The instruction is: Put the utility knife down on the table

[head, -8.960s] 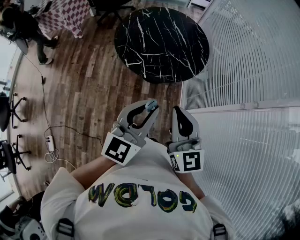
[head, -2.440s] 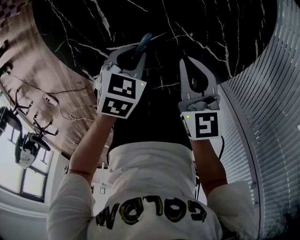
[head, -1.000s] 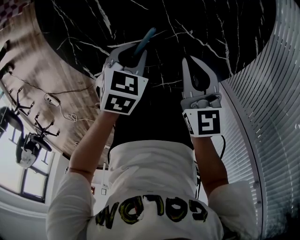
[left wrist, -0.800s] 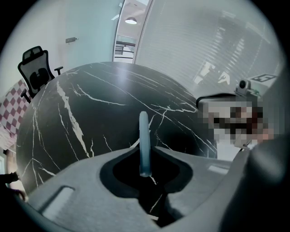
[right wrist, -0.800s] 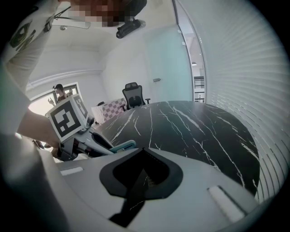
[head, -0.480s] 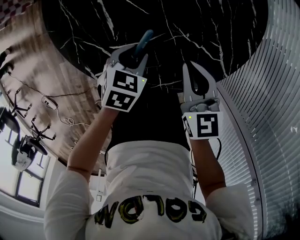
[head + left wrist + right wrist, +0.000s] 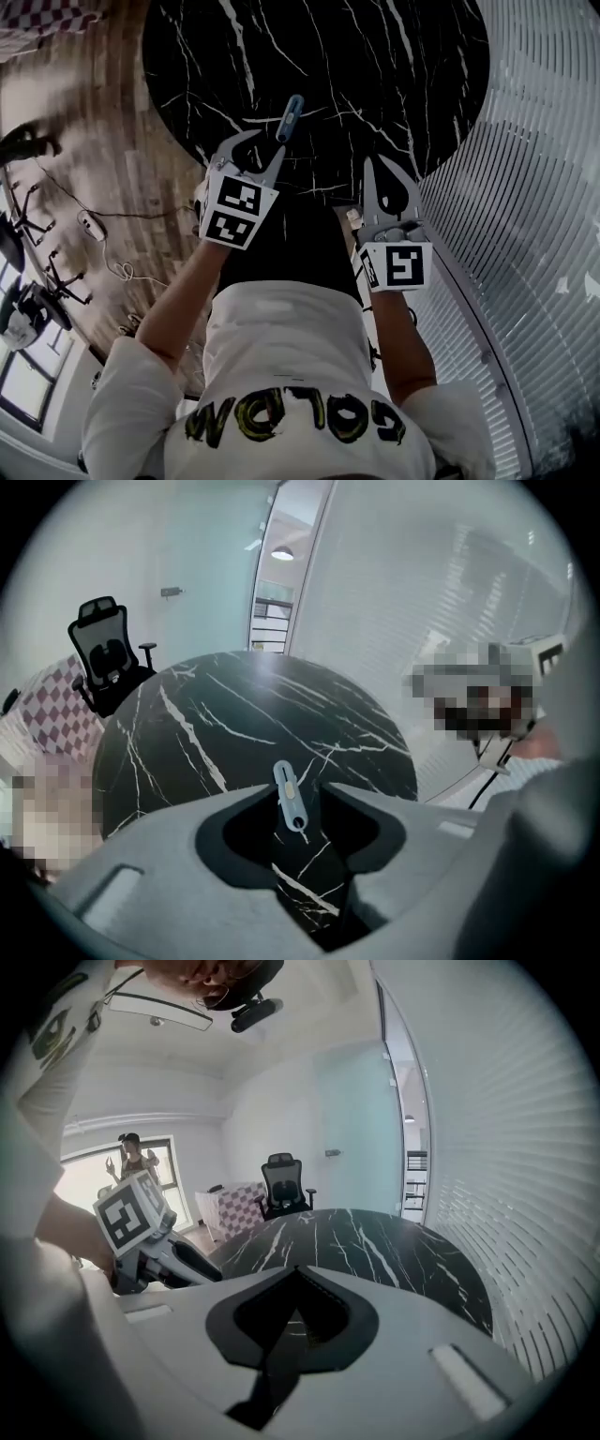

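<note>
over a round black marble table veined in white, the head view shows a slim blue-grey utility knife lying flat on the near part of the stone, just beyond the tips of the left gripper. that gripper's grey jaws stand wide apart, having just been opening, with nothing pressed between them; the knife lies clear of both. the right gripper hangs to its right above the table's edge, jaws drawn together and empty. each gripper's black-and-white marker cube faces the camera above a person's white t-shirt. brown wood-plank floor spreads left of the table, and white slatted blinds curve down the right.

the left gripper view looks along the left gripper and frames the utility knife in the gap between the parted tips. the knife rests on the table below and touches neither pad. a black office chair stands behind the table at left, beside a checked cloth.

the right gripper view shows the right gripper with its tips meeting in a point, nothing between them. beyond lie the table, the office chair and the checked cloth. the left gripper's marker cube sits at left, and a distant person stands by a bright window.
</note>
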`<state>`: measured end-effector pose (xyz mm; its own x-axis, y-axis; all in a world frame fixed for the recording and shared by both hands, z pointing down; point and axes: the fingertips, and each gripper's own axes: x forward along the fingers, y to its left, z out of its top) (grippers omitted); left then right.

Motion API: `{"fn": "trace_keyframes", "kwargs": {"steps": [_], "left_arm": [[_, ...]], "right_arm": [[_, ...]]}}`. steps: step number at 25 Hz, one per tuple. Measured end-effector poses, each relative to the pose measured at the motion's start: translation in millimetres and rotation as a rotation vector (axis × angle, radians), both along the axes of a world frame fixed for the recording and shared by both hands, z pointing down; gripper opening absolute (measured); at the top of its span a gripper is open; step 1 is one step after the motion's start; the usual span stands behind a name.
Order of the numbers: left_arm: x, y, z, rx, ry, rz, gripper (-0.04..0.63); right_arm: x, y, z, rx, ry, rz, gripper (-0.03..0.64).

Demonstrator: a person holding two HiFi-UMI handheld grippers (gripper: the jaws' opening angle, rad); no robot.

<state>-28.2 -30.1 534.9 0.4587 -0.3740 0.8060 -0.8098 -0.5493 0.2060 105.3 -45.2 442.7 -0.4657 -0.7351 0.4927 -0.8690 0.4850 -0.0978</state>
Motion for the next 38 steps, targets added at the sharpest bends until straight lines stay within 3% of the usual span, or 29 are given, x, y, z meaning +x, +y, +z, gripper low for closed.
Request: {"fn": "trace_keyframes", "kwargs": {"steps": [7,16,20,29,38], "left_arm": [[12.5,13.6,-132.1,0.180,0.204,-0.046,0.122],[16.2,28.6,-257.1,0.422,0.362,-0.066,0.054],[17.7,35.1,-294.1,0.500,0.408,-0.074,0.007],[21.2,48.1,-362.3,0.647,0.505,-0.115,0.005],[24.3,41.1,-385.6,0.675,0.497,-0.090,0.005]], "right_arm": [[-21.3,14.5,-89.7,0.087,-0.044,-0.050,0.002],[-56.5,38.4,-198.0,0.213,-0.142,-0.133,0.002],[-64.2,47.1,-232.4,0.255,-0.184,-0.150,0.002],[-73.5,67.0,-289.5,0.335,-0.214,-0.191,0.002],[-73.5,61.8,-311.3,0.377,-0.228,-0.182,0.002]]}}
